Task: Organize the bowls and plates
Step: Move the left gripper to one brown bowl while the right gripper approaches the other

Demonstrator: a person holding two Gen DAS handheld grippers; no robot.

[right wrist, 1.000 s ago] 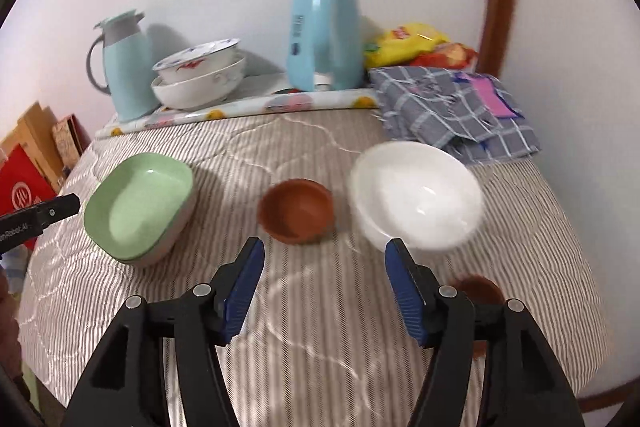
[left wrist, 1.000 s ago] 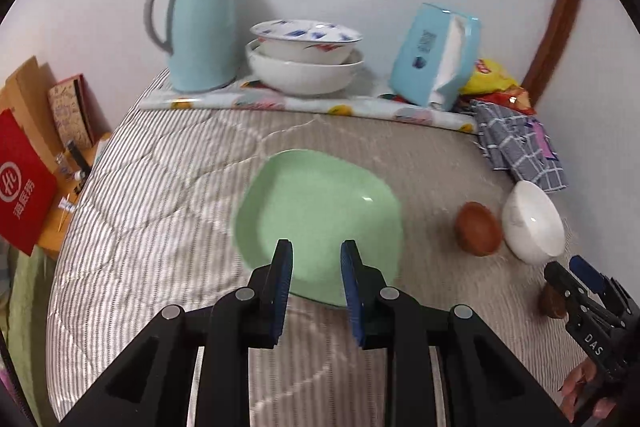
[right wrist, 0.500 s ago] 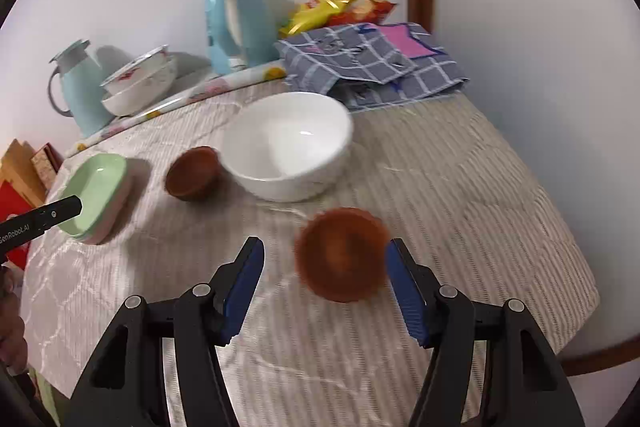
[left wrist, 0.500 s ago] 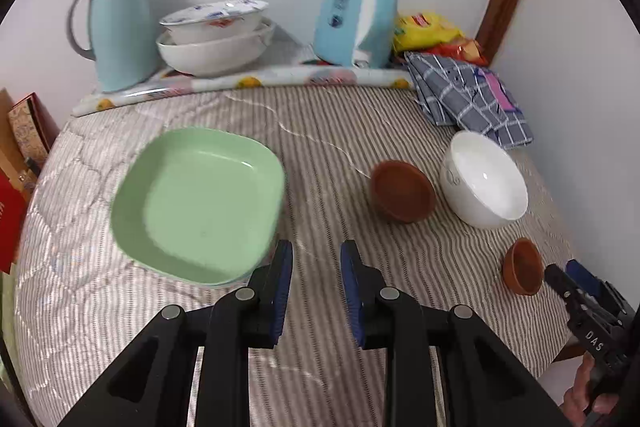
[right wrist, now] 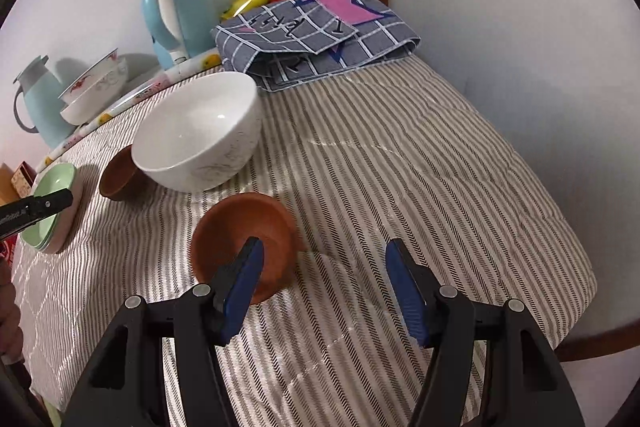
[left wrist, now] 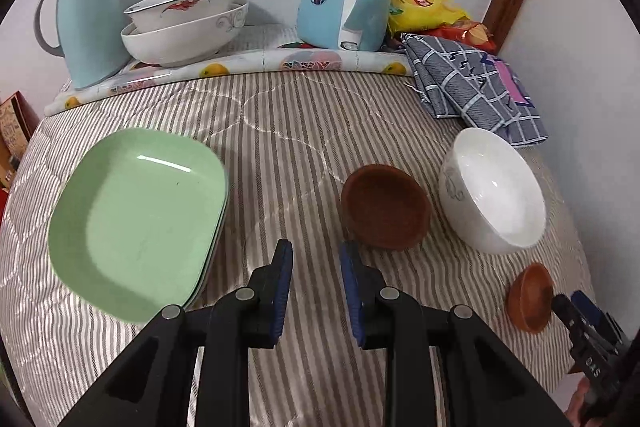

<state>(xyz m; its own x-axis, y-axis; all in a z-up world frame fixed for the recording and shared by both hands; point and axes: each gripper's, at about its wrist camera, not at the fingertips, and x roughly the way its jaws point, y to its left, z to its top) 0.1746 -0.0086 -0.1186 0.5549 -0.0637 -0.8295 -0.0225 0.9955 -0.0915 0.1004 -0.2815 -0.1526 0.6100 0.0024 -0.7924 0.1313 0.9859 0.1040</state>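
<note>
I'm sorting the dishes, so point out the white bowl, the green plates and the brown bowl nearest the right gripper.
white bowl [right wrist: 192, 131], right wrist view, inner wall.
green plates [left wrist: 136, 219], left wrist view, middle of the top plate.
brown bowl [right wrist: 240, 227], right wrist view, inside, above the left finger.

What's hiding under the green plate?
Under the green plate the edge of at least one more plate shows. The striped cloth lies below. Anything else beneath is covered.
</note>
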